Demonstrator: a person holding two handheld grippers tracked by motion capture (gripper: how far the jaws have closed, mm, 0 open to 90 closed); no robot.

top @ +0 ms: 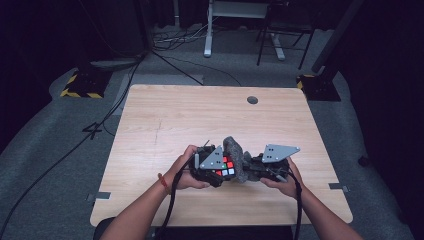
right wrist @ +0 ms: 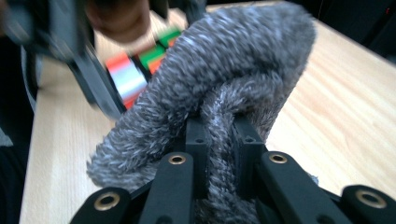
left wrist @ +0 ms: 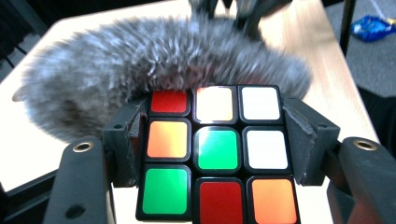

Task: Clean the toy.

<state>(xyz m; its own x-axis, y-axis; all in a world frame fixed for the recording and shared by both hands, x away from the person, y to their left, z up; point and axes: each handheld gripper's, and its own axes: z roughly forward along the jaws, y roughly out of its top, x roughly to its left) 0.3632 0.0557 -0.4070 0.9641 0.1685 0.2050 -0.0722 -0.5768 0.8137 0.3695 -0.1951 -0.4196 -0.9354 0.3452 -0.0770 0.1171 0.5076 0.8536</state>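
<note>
A scrambled puzzle cube (left wrist: 217, 149) with red, orange, green and white stickers sits clamped between the jaws of my left gripper (left wrist: 217, 140). In the high view the cube (top: 226, 167) shows just above the table near its front middle. A fuzzy grey cloth (right wrist: 219, 88) is pinched in a fold by my right gripper (right wrist: 219, 135), which is shut on it. The cloth (top: 237, 159) presses against the far side of the cube, and in the left gripper view the grey cloth (left wrist: 140, 60) bulges right behind the cube's top row. Both hands hold the grippers close together.
The wooden table (top: 165, 115) has a round cable hole (top: 252, 100) at the back. Beyond the table stand a desk frame (top: 208, 30), a chair base (top: 280, 40) and cables on the grey floor. A blue packet (left wrist: 373, 28) lies on the floor.
</note>
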